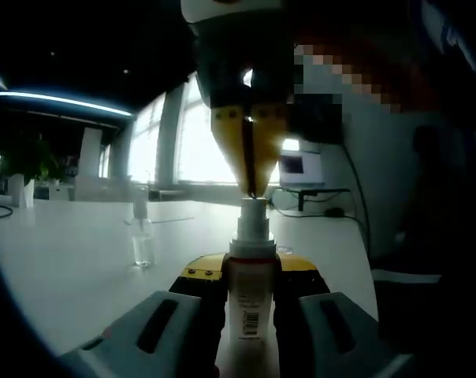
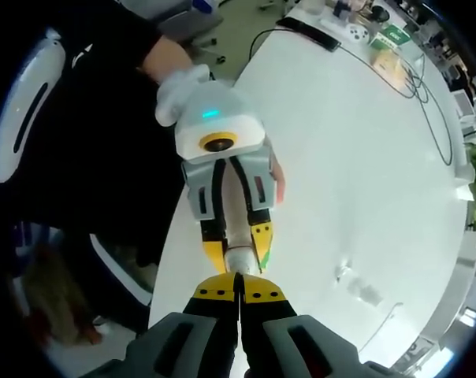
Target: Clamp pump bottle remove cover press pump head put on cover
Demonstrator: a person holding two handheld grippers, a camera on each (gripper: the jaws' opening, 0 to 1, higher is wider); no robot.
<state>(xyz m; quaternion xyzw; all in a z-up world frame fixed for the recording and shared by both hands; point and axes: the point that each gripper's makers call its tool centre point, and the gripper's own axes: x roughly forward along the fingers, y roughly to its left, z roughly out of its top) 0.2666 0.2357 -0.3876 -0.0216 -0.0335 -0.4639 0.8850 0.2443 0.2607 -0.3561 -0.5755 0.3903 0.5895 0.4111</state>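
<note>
The white cylindrical bottle (image 1: 247,295), barcode label facing the camera, was held upright between the yellow-tipped jaws of the left gripper (image 1: 249,277), clamped on its body above the pale, smooth table (image 1: 80,260). Its pump head (image 1: 252,207) was touched from above by the right gripper (image 1: 251,185), whose tapered yellow jaws were pressed together (no gap was visible). In the right gripper view the bottle (image 2: 239,256) was largely hidden by the left gripper (image 2: 238,248). A clear cover (image 1: 143,236) stood apart on the table, faint and hard to resolve.
</note>
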